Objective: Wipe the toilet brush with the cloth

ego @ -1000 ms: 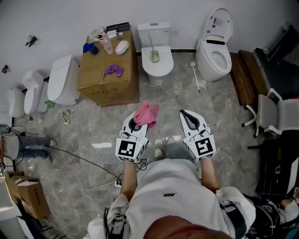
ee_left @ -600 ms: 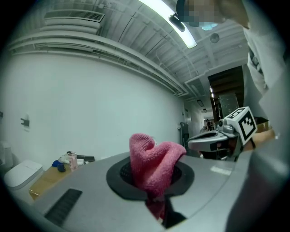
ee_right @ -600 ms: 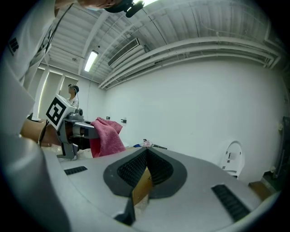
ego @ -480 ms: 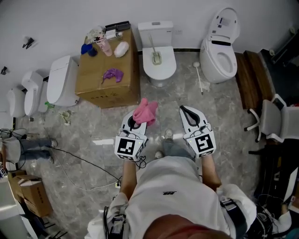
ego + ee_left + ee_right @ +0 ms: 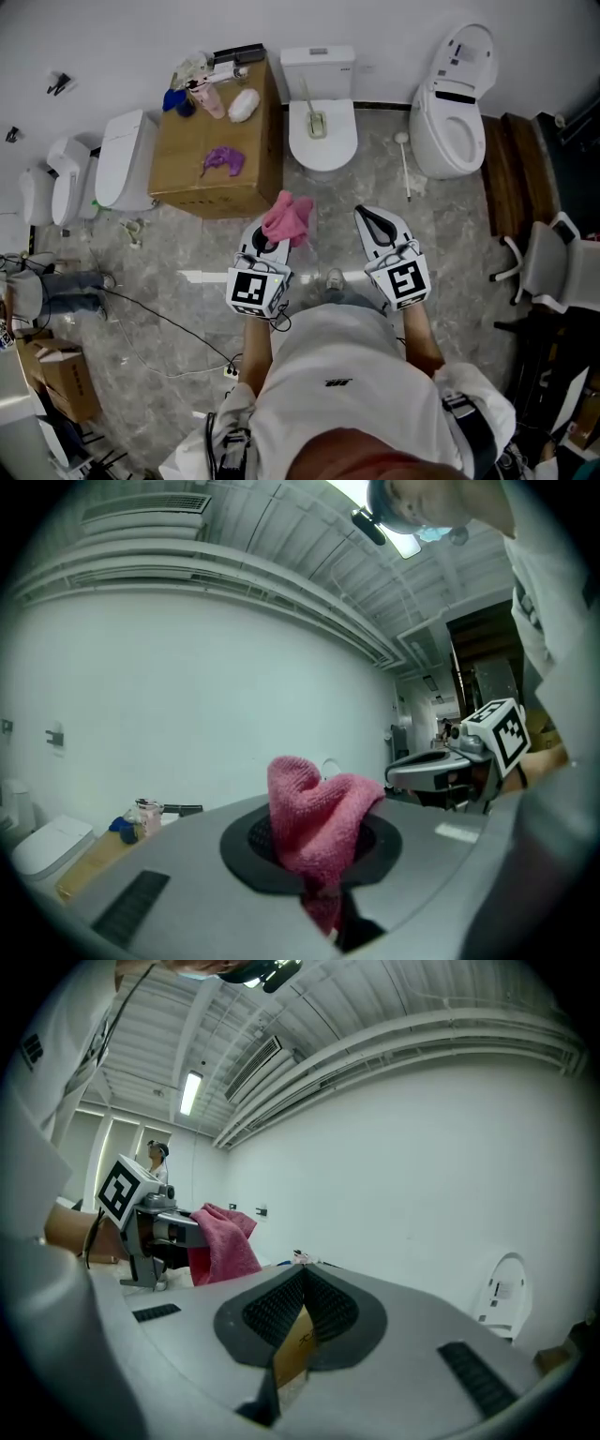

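Nearest, my left claw (image 5: 272, 242) is clenched on the pink cloth (image 5: 289, 217), which bunches above its tips so a loose fold is free for wiping. My right claw (image 5: 373, 221) is pinched together and empty, probably spare to steady the handle. Farther off, the toilet brush (image 5: 405, 167) lies on the floor between two toilets.

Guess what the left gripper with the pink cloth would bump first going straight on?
Probably the middle toilet straight ahead, or the wall behind it if the left gripper passes above; height is unclear.
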